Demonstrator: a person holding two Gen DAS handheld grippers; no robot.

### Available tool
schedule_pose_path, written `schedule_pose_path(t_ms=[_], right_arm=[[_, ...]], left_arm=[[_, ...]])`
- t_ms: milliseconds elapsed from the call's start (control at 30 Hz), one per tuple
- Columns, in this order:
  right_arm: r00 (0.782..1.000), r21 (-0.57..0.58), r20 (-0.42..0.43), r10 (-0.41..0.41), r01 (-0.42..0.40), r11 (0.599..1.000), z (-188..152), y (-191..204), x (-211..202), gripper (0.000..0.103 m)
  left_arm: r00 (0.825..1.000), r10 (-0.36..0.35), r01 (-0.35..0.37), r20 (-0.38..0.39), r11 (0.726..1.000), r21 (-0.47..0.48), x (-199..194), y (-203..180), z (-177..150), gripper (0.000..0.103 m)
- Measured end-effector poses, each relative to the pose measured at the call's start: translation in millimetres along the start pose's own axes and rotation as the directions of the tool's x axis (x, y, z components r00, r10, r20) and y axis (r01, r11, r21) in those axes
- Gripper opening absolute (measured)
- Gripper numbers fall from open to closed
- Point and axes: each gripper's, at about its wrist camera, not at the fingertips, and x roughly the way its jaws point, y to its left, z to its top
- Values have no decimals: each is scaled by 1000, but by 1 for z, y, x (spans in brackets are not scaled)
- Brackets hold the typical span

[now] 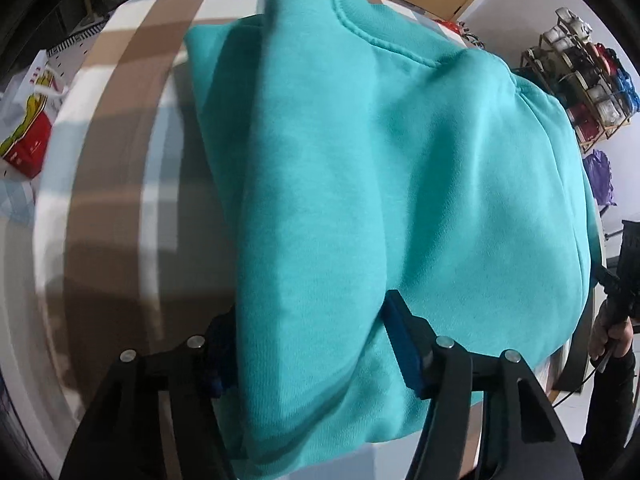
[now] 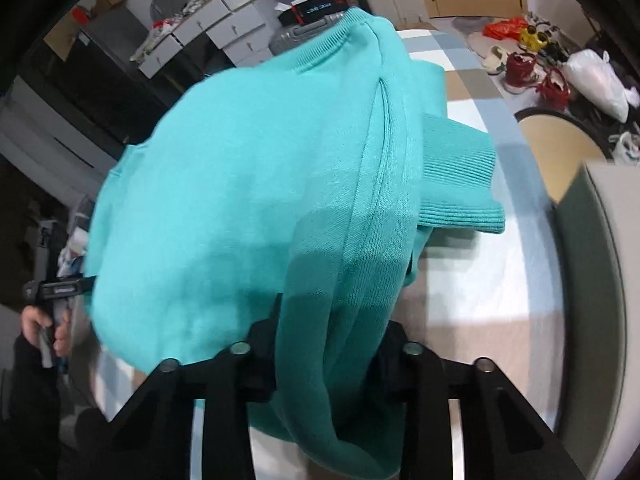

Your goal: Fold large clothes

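Observation:
A teal sweatshirt (image 1: pixel 380 168) fills both views, draped in thick folds over a checked table (image 1: pixel 120 168). My left gripper (image 1: pixel 310 344) is shut on a bunched fold of the sweatshirt, its blue pads (image 1: pixel 404 344) pressed against the cloth on both sides. My right gripper (image 2: pixel 332 344) is shut on another fold of the same sweatshirt (image 2: pixel 248 208), whose ribbed cuff (image 2: pixel 456 184) lies out to the right on the table (image 2: pixel 500 280). The fingertips are hidden by fabric in both views.
A red box (image 1: pixel 30 148) lies on the floor at the left. A shoe rack (image 1: pixel 580 76) stands at the right. White drawers (image 2: pixel 216 28), a suitcase (image 2: pixel 304 34), bags (image 2: pixel 596 80) and a round stool (image 2: pixel 560 140) surround the table.

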Motion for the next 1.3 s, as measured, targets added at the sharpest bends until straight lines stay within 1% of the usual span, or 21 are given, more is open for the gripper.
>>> schedule_pose_path(t_ms=[167,233,300,333,400,467,567,633,667,700,767,800,833,933,1000,1033,1067,1100,1133,1233,1300], right_arm=[[998,-21,-30,58,-59,998,-63,16,-27,30],[996,-32,-27,81,-82,996,-91,19,-41,30],[998,-61,-4,56,-56,997,-107,21,-51,30],[1000,-77,16,13,-12,997,-113,21,-54,30],[1000,-67,18,-19,21,998,-118,20,-59,30],[998,-42,37,-44,45,998,-116,19,-69,32],[993,-81,43,-111,114,990,-109,26,-83,37],[980,-102,91,-179,188,977,-109,31,-95,40],[971,-103,124,-202,215,971,-112,37,-105,42],[963,-96,163,-216,234,968,-104,38,-111,45],[947,-75,233,-223,246,966,-86,37,-121,59],[942,-72,252,-223,248,966,-76,38,-120,59],[936,-67,264,-232,258,964,-58,37,-116,59],[939,-26,233,-252,265,964,-19,22,-94,59],[950,7,194,-243,247,969,2,13,-74,59],[954,22,177,-243,243,970,9,9,-65,55],[959,39,160,-235,231,972,14,4,-56,39],[965,56,137,-224,218,974,19,-1,-46,28],[967,68,115,-227,221,973,18,-2,-41,16],[971,38,127,-203,200,979,14,3,-43,9],[957,-22,192,-218,227,974,13,15,-58,8]], left_arm=[[999,-17,17,-29,1000,7,-16,18,-45,54],[998,-47,47,-28,999,-13,-25,30,-63,50],[998,-64,65,19,996,-55,-40,40,-67,50],[997,-57,60,46,996,-66,-45,43,-69,50],[989,-5,16,147,997,-79,-70,44,-71,50],[976,42,-29,215,997,-66,-85,41,-66,50],[969,16,-6,248,999,-40,-93,38,-54,51],[969,-5,16,246,999,-40,-89,34,-40,56],[969,-11,21,246,999,-39,-92,40,-48,58],[970,-8,18,241,999,-38,-84,39,-32,58],[971,0,7,237,1000,-29,-81,36,-28,58],[971,15,-12,240,1000,-12,-71,34,-11,58],[971,28,-29,236,1000,0,-68,28,-12,58],[982,44,-47,186,999,12,-52,25,10,58],[988,6,-6,151,1000,2,-40,27,21,58],[989,-15,14,144,1000,5,-38,26,23,56],[991,-43,42,129,999,10,-37,24,23,49],[990,-94,92,105,996,20,-36,22,24,22],[988,-137,135,76,990,31,-33,22,26,19],[991,-112,104,78,990,100,-43,14,25,13],[988,-110,98,104,988,117,-56,11,24,11]])
